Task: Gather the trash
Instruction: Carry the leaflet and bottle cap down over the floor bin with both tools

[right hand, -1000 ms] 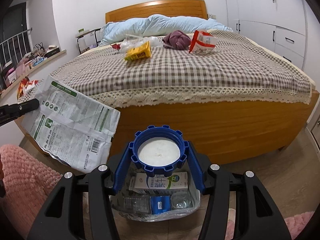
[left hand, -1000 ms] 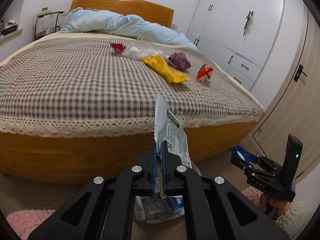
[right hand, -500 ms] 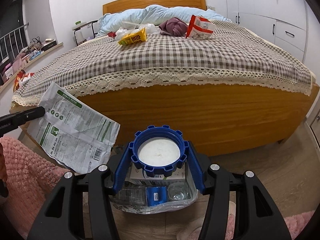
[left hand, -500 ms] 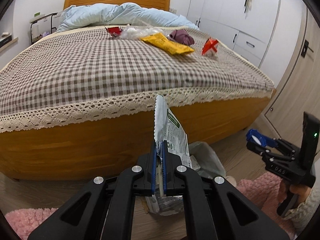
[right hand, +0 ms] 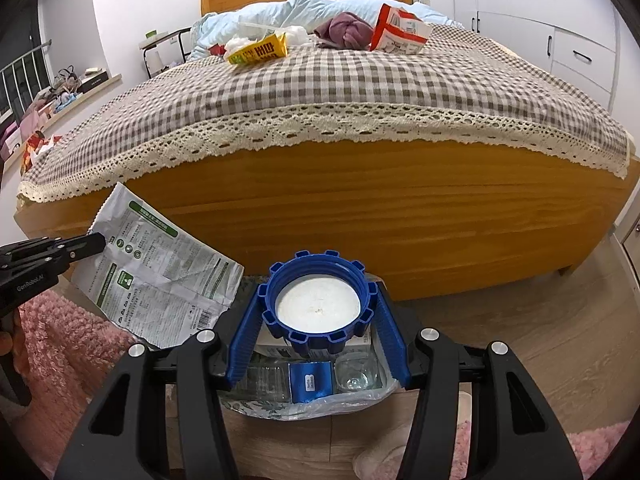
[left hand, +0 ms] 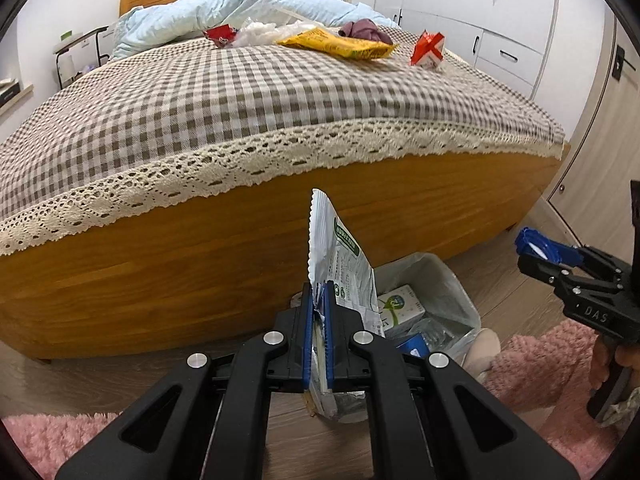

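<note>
My left gripper [left hand: 318,312] is shut on a crumpled white-and-green wrapper [left hand: 340,256], held just left of the lined trash bin [left hand: 440,280] on the floor. The same wrapper [right hand: 160,276] shows at the left of the right wrist view, pinched by the left gripper [right hand: 94,242]. My right gripper [right hand: 316,308] is shut on a blue notched lid [right hand: 320,304] with a white inside, directly over the bin [right hand: 348,398], which holds a milk carton, clear bottles and a blue-labelled item. The right gripper [left hand: 532,246] with the lid is at the right edge of the left wrist view.
A wooden bed [left hand: 240,248] with a checked cover stands behind the bin. On it lie a yellow packet [left hand: 340,44], a red-and-white packet [left hand: 428,48], a red wrapper [left hand: 218,34], white plastic [left hand: 260,32] and a purple cloth [left hand: 362,28]. Pink rugs [left hand: 552,360] flank the bin.
Both grippers have sunk toward the bin, the left one more; the bed's side board now fills more of each view. The wrapper and the lid stay gripped.
</note>
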{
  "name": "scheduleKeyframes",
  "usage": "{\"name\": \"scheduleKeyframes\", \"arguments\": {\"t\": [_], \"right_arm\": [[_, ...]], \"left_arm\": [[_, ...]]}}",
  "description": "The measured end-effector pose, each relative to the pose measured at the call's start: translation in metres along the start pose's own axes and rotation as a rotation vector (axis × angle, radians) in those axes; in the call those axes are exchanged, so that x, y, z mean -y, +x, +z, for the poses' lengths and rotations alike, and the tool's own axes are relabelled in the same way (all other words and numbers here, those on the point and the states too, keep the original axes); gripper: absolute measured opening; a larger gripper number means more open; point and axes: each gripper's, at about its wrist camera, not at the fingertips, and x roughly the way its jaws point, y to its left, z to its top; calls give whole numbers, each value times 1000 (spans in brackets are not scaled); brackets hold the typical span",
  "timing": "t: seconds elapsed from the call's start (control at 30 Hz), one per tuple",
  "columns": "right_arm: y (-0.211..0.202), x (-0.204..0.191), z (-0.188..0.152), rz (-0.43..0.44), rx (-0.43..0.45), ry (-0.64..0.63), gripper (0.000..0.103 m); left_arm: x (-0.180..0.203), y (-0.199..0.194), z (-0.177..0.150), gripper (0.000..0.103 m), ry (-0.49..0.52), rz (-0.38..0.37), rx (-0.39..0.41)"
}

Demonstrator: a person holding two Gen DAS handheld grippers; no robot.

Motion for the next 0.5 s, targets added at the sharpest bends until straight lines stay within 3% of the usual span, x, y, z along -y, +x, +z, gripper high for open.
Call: {"name": "scheduleKeyframes", "arguments": {"t": [0.27,0.5], "right_arm": [[14,-1,-5,-22,-40,-5,53],[24,0,-9,-25,-67,-2,53]], "left_arm": [[2,12,-9,2,36,40,-19],[19,33,-11,2,141,135,-54]]}}
